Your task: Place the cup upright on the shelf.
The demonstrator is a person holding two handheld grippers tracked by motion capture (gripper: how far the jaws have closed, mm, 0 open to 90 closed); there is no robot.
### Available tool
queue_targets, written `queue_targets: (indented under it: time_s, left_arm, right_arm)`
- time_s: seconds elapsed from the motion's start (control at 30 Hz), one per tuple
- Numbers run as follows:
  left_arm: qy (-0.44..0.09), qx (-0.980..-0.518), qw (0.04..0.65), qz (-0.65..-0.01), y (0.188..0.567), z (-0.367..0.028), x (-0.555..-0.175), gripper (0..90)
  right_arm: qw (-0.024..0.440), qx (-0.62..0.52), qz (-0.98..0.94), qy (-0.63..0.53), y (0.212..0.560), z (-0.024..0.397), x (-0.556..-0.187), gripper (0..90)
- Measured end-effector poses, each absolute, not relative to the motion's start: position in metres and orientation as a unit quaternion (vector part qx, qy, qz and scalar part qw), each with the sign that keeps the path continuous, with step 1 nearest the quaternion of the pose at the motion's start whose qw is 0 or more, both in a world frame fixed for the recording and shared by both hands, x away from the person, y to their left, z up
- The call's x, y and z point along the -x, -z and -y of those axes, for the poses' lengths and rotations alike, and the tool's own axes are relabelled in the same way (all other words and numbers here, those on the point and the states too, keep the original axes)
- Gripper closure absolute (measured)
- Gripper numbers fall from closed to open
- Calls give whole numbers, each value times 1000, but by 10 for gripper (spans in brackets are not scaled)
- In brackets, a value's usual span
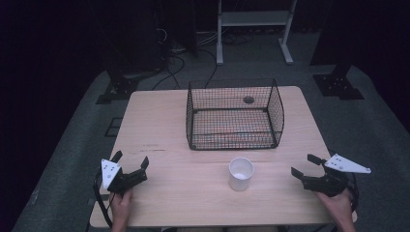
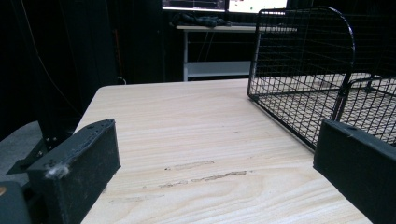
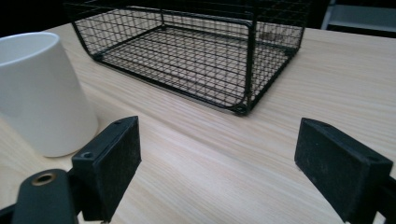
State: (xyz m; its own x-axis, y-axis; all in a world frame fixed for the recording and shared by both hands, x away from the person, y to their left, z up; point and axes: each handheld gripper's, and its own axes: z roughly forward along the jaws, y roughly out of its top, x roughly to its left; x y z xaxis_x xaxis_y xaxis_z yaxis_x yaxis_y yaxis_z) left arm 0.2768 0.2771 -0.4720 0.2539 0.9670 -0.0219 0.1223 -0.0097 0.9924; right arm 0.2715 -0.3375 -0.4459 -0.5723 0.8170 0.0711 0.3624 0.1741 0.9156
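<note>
The table (image 1: pixel 159 130) is of pale wood with a visible grain, and it stands on a grey carpet in a very dark room; behind its far edge there are black cables on the floor and the legs of a white metal frame (image 1: pixel 220 43). Near the left part of the tabletop there are some thin dark scratches (image 2: pixel 205 176) in the wood. A black wire basket (image 1: pixel 234 114) stands on the far half of the table, a little right of the middle, with its open top upward and nothing inside; through its mesh I see a round dark hole (image 1: pixel 248 100) in the tabletop. Nearer to the person, just in front of the basket but apart from it, a white cup (image 1: pixel 241 173) stands upright, plain and with no handle that I can see, and its inside looks empty. The left gripper (image 1: pixel 130 160) is held low at the near left corner of the table, its jaws wide apart and holding nothing. The right gripper (image 1: pixel 305 165) is at the near right edge, also with the jaws wide apart and empty, pointing toward the cup and the basket. In the right gripper view the cup is at the left, beside the left jaw, and bare wood lies between the jaws.
</note>
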Motion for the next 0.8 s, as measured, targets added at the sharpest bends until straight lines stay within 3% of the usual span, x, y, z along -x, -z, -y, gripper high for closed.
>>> queue_targets:
  time_s: [0.8]
  left_arm:
    - [-399, -588, 528, -465, 472, -277, -277, 0]
  right_arm:
    - [193, -331, -777, -499, 427, 298, -274, 136]
